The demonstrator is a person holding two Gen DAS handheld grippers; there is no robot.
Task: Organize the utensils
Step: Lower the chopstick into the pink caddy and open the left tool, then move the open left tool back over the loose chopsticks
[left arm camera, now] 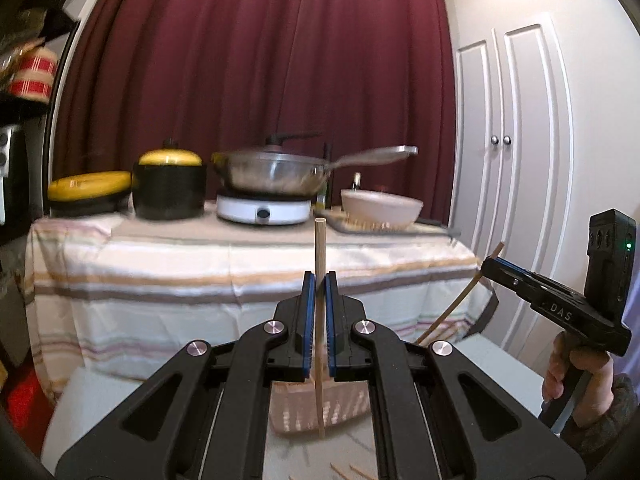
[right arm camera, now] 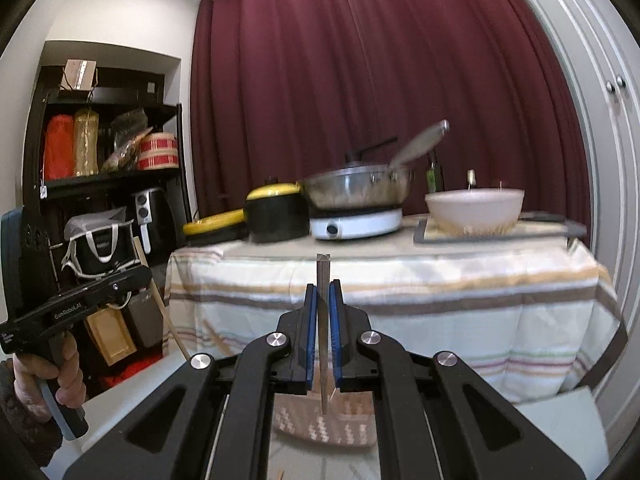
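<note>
My left gripper (left arm camera: 320, 282) is shut on a light wooden chopstick (left arm camera: 320, 248) held upright, its lower tip hanging over a woven basket (left arm camera: 344, 408) on the white surface below. My right gripper (right arm camera: 323, 290) is shut on a darker chopstick (right arm camera: 323, 272), also upright, its tip over the same basket (right arm camera: 320, 426). The right gripper also shows in the left wrist view (left arm camera: 494, 266) at the right, holding its chopstick (left arm camera: 456, 304) slanted. The left gripper shows in the right wrist view (right arm camera: 142, 270) at the left with its chopstick (right arm camera: 166, 320).
A table with a striped cloth (left arm camera: 240, 264) stands ahead, bearing a yellow-lidded black pot (left arm camera: 170, 184), a wok on a white cooker (left arm camera: 272, 172) and a white bowl on a tray (left arm camera: 380, 206). Loose sticks (left arm camera: 352, 470) lie on the near surface. A black shelf (right arm camera: 104, 140) stands left; white cupboard doors (left arm camera: 516, 160) right.
</note>
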